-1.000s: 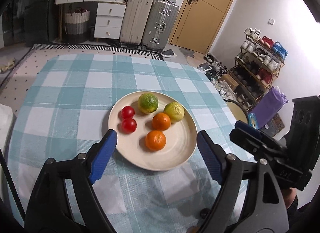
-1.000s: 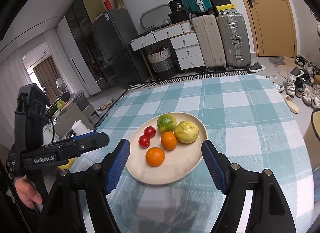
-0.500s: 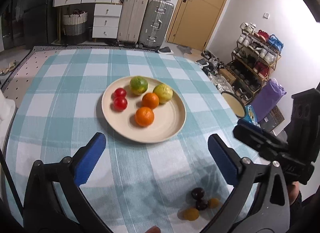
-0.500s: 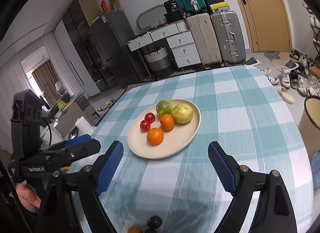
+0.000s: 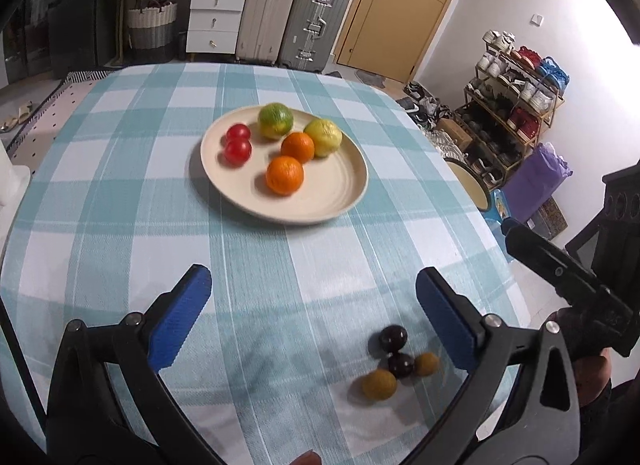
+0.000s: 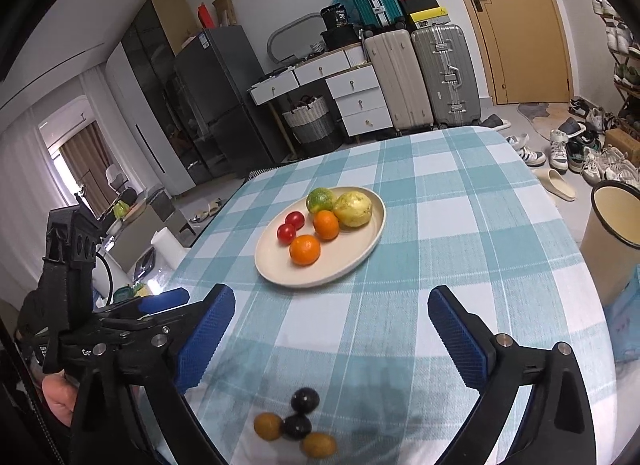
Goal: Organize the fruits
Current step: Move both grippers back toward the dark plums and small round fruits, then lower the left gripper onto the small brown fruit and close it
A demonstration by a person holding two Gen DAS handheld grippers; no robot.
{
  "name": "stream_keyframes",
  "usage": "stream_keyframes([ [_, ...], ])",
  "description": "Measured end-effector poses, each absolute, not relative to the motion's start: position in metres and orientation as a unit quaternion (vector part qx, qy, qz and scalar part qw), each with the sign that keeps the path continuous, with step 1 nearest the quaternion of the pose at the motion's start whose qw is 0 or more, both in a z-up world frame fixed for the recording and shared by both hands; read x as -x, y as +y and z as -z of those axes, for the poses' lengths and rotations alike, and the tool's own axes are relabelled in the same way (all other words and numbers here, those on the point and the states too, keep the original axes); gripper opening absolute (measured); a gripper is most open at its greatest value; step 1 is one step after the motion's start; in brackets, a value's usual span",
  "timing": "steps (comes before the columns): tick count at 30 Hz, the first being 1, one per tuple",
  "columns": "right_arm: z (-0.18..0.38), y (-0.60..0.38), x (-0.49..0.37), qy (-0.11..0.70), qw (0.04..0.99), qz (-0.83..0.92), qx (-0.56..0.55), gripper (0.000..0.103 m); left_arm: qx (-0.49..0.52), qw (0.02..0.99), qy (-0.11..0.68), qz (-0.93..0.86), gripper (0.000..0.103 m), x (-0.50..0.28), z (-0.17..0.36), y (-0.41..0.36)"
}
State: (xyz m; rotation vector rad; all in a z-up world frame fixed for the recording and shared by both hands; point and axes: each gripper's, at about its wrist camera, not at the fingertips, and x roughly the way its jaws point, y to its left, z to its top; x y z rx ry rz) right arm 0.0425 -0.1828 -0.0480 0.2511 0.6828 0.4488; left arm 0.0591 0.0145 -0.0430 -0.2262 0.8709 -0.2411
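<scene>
Bench [image 5: 120,193] covered with a teal-and-white checked cloth, carrying all the fruit. Cream plate [image 5: 320,201] lying toward the far half of the bench, well beyond both sets of jaws; on it, a yellow-green fruit [image 5: 324,137] and a green citrus [image 5: 275,120] at the far side, two oranges [image 5: 285,175] nearer the middle, one behind the other, and two red tomatoes [image 5: 238,151] touching each other at the plate's left. Left gripper [image 5: 312,305], seen from its own camera, with blue-padded jaws standing wide and nothing between the pads; they frame bare cloth on the near side of the plate. Right gripper [image 6: 330,329], seen from its own camera, with jaws opening and likewise nothing between the pads; the plate lies ahead of them, slightly left of centre. The right gripper also appears at the right edge of the left wrist view, and the left gripper at the left edge of the right wrist view, each held by a hand. Cluster of four small fruits [image 5: 394,363] resting on the cloth near the bench's near edge: two dark and two yellow-brown, close together, some touching. In the left wrist view the cluster lies just inside the right-hand jaw, nearer the camera than its tip; in the right wrist view [image 6: 298,425] it lies low between the jaws, closer to the left-hand one, apart from both pads.
</scene>
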Motion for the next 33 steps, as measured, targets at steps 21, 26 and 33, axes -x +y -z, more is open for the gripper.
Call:
stream_keyframes([
  [21, 0.088, -0.201, -0.013, 0.370, 0.894, -0.213, -0.134, 0.102, 0.073, 0.846, 0.494, 0.188, 0.102, -0.019, 0.109, -0.033],
  [26, 0.092, -0.206, -0.011, 0.372, 0.893, -0.211, -0.136, 0.102, 0.052, 0.847, 0.490, 0.200, 0.101, -0.016, 0.110, -0.043],
  [33, 0.094, -0.206, -0.011, 0.376, 0.892, -0.210, -0.135, 0.102, 0.032, 0.842, 0.495, 0.212, 0.080, -0.013, 0.113, -0.051],
])
